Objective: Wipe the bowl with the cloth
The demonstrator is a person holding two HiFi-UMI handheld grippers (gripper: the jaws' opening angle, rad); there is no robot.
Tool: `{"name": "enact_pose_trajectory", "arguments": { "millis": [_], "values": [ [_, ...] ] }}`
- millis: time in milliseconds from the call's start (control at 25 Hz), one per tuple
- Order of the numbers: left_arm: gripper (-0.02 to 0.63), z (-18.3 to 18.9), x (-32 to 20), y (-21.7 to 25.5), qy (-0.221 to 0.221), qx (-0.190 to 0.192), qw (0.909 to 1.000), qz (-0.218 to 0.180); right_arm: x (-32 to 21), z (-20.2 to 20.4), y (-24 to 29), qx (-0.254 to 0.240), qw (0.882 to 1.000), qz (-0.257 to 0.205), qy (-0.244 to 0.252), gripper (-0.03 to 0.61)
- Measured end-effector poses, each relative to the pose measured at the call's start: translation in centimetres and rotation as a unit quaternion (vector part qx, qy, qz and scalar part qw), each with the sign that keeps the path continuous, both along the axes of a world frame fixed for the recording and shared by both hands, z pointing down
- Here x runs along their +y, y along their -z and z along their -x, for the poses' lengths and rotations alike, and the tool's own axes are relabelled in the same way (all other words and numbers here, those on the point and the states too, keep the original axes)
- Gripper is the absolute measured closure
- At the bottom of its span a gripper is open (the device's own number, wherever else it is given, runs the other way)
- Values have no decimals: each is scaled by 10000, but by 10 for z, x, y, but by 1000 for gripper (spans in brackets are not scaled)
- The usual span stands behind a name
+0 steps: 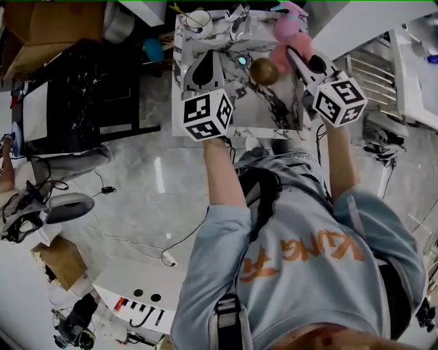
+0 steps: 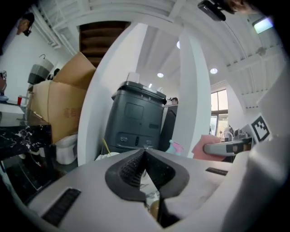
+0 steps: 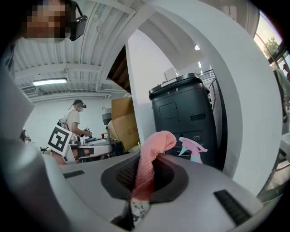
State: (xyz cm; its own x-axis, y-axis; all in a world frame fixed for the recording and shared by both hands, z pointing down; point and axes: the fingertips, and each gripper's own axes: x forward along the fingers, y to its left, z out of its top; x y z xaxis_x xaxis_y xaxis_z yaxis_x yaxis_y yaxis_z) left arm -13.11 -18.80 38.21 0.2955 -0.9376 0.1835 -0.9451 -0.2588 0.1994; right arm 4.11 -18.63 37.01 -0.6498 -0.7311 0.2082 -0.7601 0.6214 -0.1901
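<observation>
1. Between the jaws of the right gripper (image 3: 152, 156) sits a pink cloth (image 3: 156, 141). It's pinched tight, and its free end curls up over the jaw tips, so that one is clenched on the cloth.
2. Left gripper (image 2: 145, 152) is clamped closed. Its dark ribbed pads meet at the tips with nothing caught between them.
3. Both grippers are held roughly level, side by side above a marble-pattern table (image 1: 274, 116), pointing toward its far edge. The left one is over the left half and the right one is over the right edge.
4. The bowl (image 1: 263, 71) is small, brown and round. It's about mid-table, a bit nearer the right edge. From above it shows between the two grippers, just beside the right one's jaws and the cloth. Can't tell whether the cloth actually brushes it. The left gripper is clearly apart from it.
5. At the far-left corner of the table there's a white cup (image 1: 199, 19) with something yellowish poking out. A crumpled silvery thing (image 1: 237, 20) lies along the far edge, and a pink-and-teal spray bottle (image 3: 192, 149) stands at the far-right corner.
6. Past the far edge stands a dark grey lidded bin (image 2: 138, 118) between fat white pillars. Cardboard boxes (image 2: 59, 104) are stacked off to its left.
7. Well back in the room, another person in a white top (image 3: 74, 120) stands at a different table.
</observation>
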Motion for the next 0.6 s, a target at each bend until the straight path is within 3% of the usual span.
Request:
{"name": "enact_pose_trajectory", "arguments": {
  "millis": [320, 600],
  "values": [
    [592, 59, 17, 48, 866, -166, 9953, -391, -14, 20, 33, 269, 9983, -503, -148, 531],
    [592, 70, 17, 77, 1022, -218, 9922, -682, -14, 25, 58, 417, 9954, -855, -134, 531]
  ]
}}
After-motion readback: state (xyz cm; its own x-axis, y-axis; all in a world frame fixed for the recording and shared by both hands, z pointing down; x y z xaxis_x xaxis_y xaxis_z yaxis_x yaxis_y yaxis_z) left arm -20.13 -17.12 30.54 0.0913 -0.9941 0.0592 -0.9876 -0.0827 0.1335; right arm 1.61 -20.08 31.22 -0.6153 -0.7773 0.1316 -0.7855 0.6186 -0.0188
